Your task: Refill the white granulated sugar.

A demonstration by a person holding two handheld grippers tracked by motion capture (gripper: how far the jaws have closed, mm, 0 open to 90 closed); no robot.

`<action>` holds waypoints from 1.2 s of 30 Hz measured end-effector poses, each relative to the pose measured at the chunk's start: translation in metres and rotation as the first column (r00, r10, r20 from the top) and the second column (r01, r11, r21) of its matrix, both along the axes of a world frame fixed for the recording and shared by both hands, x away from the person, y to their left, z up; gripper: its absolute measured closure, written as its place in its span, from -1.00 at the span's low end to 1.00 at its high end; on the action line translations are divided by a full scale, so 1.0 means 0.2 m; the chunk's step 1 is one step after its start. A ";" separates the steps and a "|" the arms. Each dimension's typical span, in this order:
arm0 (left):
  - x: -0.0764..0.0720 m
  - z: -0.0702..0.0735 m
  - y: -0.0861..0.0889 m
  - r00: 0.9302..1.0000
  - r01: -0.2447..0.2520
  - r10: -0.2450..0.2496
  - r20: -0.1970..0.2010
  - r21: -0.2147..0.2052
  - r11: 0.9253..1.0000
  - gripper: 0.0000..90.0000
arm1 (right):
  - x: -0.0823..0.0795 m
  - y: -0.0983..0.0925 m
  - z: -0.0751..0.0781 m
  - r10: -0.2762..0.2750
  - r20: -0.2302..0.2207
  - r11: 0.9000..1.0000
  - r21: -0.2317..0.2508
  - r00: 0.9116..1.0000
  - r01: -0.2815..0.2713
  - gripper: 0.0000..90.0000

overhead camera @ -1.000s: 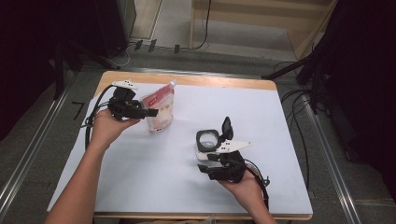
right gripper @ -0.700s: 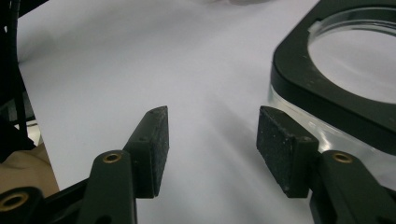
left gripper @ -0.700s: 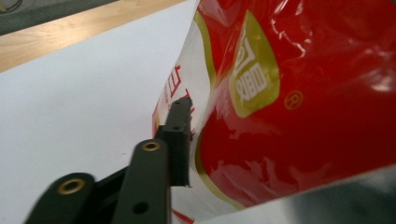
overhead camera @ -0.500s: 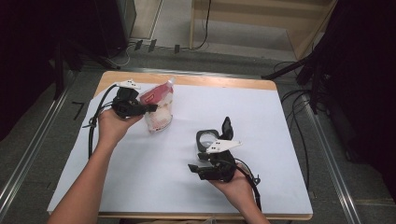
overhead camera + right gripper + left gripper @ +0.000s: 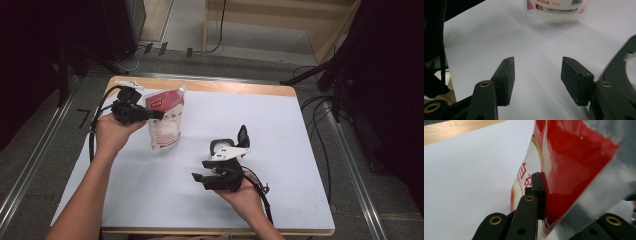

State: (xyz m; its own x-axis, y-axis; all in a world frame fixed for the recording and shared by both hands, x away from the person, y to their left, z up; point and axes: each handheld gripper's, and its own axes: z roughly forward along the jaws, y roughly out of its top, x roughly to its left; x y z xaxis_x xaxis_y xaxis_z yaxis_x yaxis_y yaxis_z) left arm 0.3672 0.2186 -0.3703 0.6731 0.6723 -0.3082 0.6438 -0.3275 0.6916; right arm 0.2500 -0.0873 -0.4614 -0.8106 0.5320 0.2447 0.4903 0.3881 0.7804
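A red-and-white pouch [image 5: 165, 125] stands at the back left of the white table [image 5: 280, 130], with white contents showing in its clear lower half. My left gripper [image 5: 160, 114] comes at it from the left; its jaws have just been closing and are now shut on the pouch's red top edge. In the left gripper view, one finger [image 5: 537, 185] presses on the red foil of the pouch [image 5: 574, 157], which hides the other. My right gripper [image 5: 199, 170] is open near the table's front middle with nothing between its fingers, and its own view looks toward the pouch [image 5: 556, 7].
A black ring-shaped object with a white centre [image 5: 223, 145] lies just behind the right gripper, with a black upright part [image 5: 243, 135] beside it; its edge [image 5: 629, 62] shows in the right gripper view. Cables trail from both grippers. A wooden strip [image 5: 225, 87] borders the table's far side.
The left jaws have shut on the pouch's top and raised it a little, and it now hangs more upright. The right hand has shifted left across the table, its jaws still open.
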 end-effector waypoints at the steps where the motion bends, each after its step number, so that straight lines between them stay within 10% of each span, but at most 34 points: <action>1: -0.01 0.02 0.00 1.000 0.005 -0.005 0.000 -0.013 1.000 1.00 | 0.00 0.01 0.00 0.002 0.000 1.000 -0.001 1.000 -0.002 0.01; 23: -0.20 0.23 -0.06 0.991 0.131 -0.131 -0.006 -0.043 0.990 1.00 | 0.03 0.20 -0.07 0.029 0.019 0.999 -0.014 0.999 -0.029 0.12; 36: -0.32 0.29 -0.16 0.972 0.228 -0.232 -0.031 -0.100 0.969 1.00 | 0.06 0.23 -0.12 -0.004 0.030 1.000 -0.003 1.000 0.004 0.21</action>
